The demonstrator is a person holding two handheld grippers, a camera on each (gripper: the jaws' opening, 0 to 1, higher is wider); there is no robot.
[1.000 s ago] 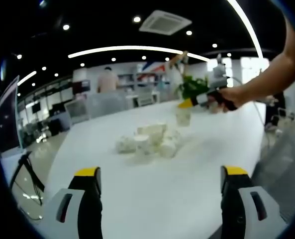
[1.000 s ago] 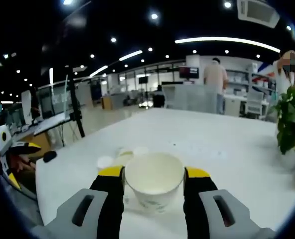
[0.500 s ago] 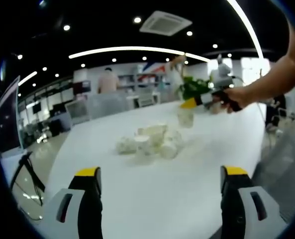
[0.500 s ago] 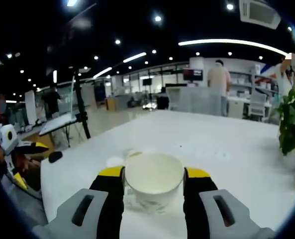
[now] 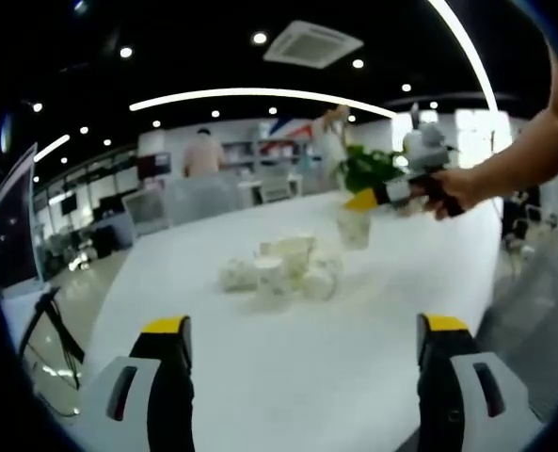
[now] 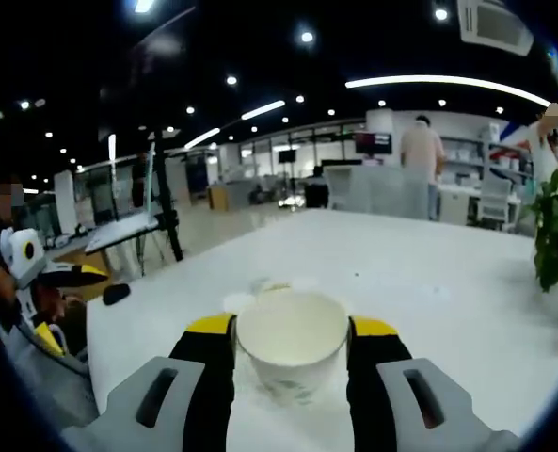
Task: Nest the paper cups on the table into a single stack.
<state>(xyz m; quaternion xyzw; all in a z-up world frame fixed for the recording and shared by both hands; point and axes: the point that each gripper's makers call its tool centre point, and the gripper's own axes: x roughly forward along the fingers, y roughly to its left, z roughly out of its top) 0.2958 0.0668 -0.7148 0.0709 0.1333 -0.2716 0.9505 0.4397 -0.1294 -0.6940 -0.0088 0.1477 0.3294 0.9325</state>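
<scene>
A cluster of several white paper cups (image 5: 283,266) lies on the white table (image 5: 297,367) ahead of my left gripper (image 5: 302,330), whose jaws stand wide open with nothing between them. Beyond the cluster, my right gripper (image 5: 363,201), held by a person's hand (image 5: 453,186), carries an upright paper cup (image 5: 354,227) above the table. In the right gripper view that paper cup (image 6: 291,345) sits mouth-up between the jaws of my right gripper (image 6: 291,330), shut on it. More cups (image 6: 260,287) lie on the table just past it.
A green potted plant (image 6: 553,231) stands at the table's far right side. The left gripper (image 6: 43,282) shows at the left edge of the right gripper view. Desks, monitors and people stand in the office behind.
My right gripper with its cup has drifted a little to the right and away from the cluster. The left gripper has stayed still.
</scene>
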